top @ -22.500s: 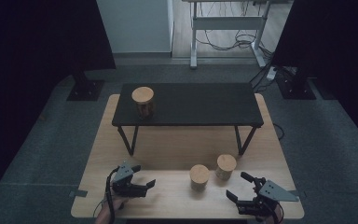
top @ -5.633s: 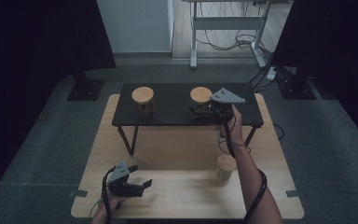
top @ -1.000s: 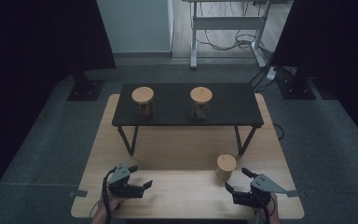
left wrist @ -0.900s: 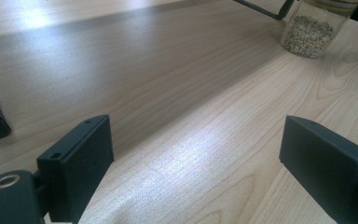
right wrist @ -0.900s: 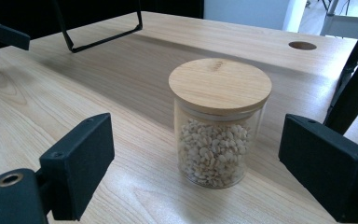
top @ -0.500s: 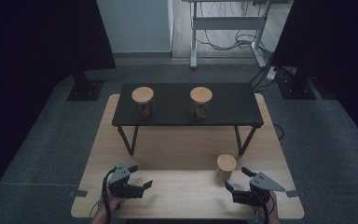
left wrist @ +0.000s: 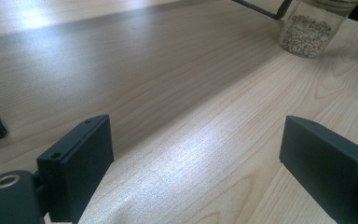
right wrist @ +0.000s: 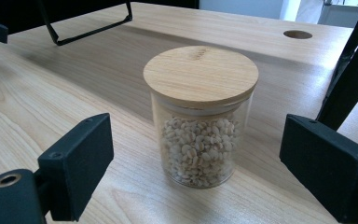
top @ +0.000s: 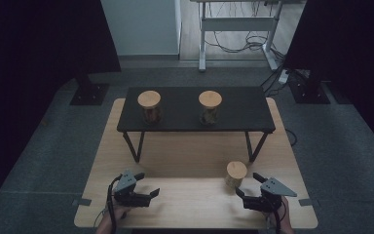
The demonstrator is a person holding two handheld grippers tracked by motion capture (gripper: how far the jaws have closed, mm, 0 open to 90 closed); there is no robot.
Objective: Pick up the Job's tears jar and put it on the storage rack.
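Right claw lined up on the last jar at the near edge of the pale wooden surface [top: 185,161]

The right claw [top: 248,187] stands wide and empty, the clear glass jar of pale grains with a round wooden lid [right wrist: 200,116] upright between its jaws but farther out, touching neither (in the high view the jar sits just at the claw's 11 o'clock). The left claw [top: 143,187] rests wide and empty at the surface's 7 o'clock, well apart from the jar. Two more wooden-lidded glass jars [top: 149,105] [top: 210,106] stand on the low black metal-legged table [top: 243,105] at 12 o'clock
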